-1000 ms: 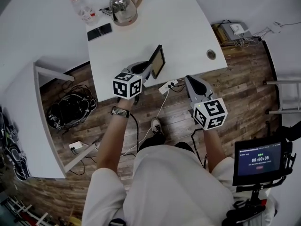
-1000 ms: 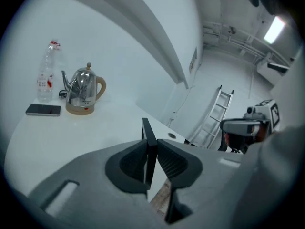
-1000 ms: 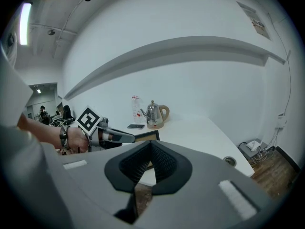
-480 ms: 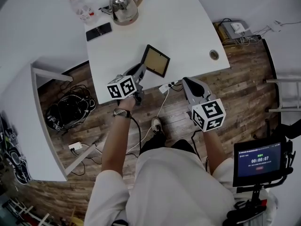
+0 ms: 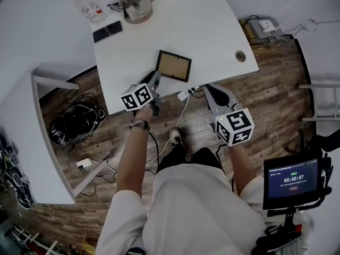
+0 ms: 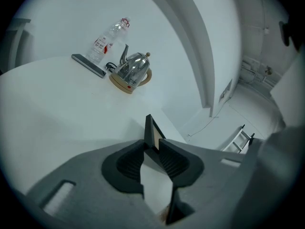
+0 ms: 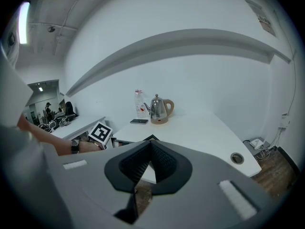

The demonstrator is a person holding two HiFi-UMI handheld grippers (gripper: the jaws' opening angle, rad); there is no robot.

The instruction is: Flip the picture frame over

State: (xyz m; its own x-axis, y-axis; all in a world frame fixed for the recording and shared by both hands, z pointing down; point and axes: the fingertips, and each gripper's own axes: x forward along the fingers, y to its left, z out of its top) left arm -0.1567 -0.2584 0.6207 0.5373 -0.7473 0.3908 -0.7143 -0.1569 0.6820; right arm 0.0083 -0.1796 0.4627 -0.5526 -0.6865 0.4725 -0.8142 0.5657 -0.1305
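The picture frame [image 5: 173, 66] lies flat on the white table [image 5: 212, 31] near its front edge, black rim round a brown face turned up. My left gripper [image 5: 154, 78] reaches it from the front left. In the left gripper view the frame's edge [image 6: 151, 130] stands between the jaws of this gripper [image 6: 151, 148]; they are opening and the pads look just off it. My right gripper [image 5: 213, 93] hovers off the table's front edge, to the right of the frame. In the right gripper view it [image 7: 150, 144] is shut with nothing in it.
A steel kettle [image 5: 133, 1], a plastic bottle [image 5: 85, 4] and a black phone [image 5: 106, 32] stand at the table's far left. A cable hole [image 5: 240, 56] is at its right corner. A power strip [image 5: 186, 93] hangs at the front edge. Cables lie on the wooden floor.
The frame stood upright on edge in my left gripper, tipped over, and now lies flat. The left gripper came down and rolled with it. The right gripper stayed put.
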